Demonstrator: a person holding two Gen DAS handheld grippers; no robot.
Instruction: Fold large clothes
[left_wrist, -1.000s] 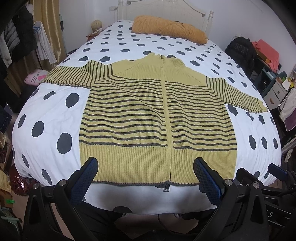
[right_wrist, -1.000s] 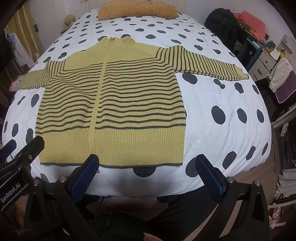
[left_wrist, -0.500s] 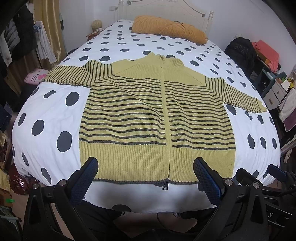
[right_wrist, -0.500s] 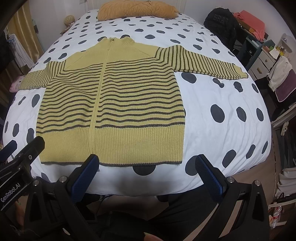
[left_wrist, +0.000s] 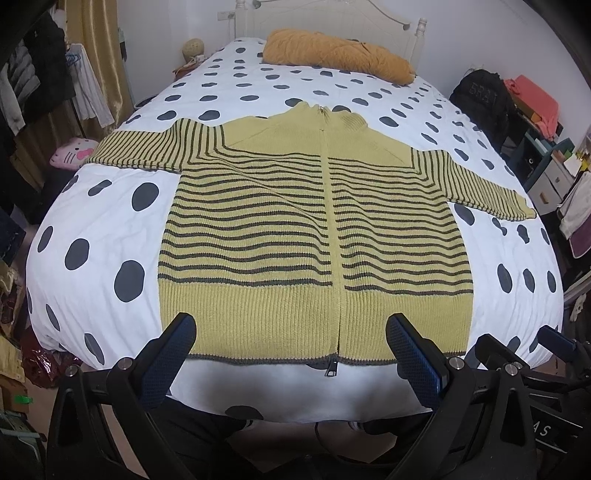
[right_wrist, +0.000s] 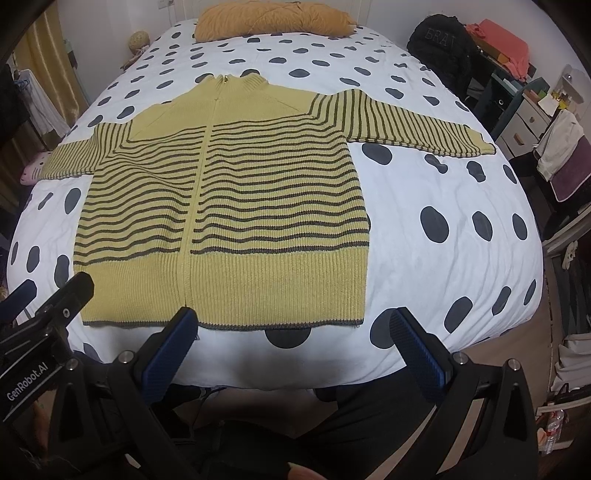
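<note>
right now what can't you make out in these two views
- Sweater hem: in the right wrist view, the left hand-held gripper covers its near corner.
- Zip pull: in the right wrist view, hidden behind a fingertip of the right hand-held gripper.
- Sweater's back: face down on the bed, both views.
- Backpack lettering: too blurred to read for sure.

You've got a white bedspread (left_wrist: 110, 236) w/ dark dots over the bed, white headboard (left_wrist: 332, 22) at the far end. An orange pillow (left_wrist: 340, 53) lies by the headboard. Left of the bed: pink cat plush (left_wrist: 72, 157), hanging clothes (left_wrist: 88, 88), yellow curtain (left_wrist: 98, 44). Right side: black backpack (right_wrist: 441, 48), coral cloth (right_wrist: 498, 42) on a shelf, white drawers (right_wrist: 524, 122). Plastic bottle (right_wrist: 552, 430) on the floor, bottom right.
</note>
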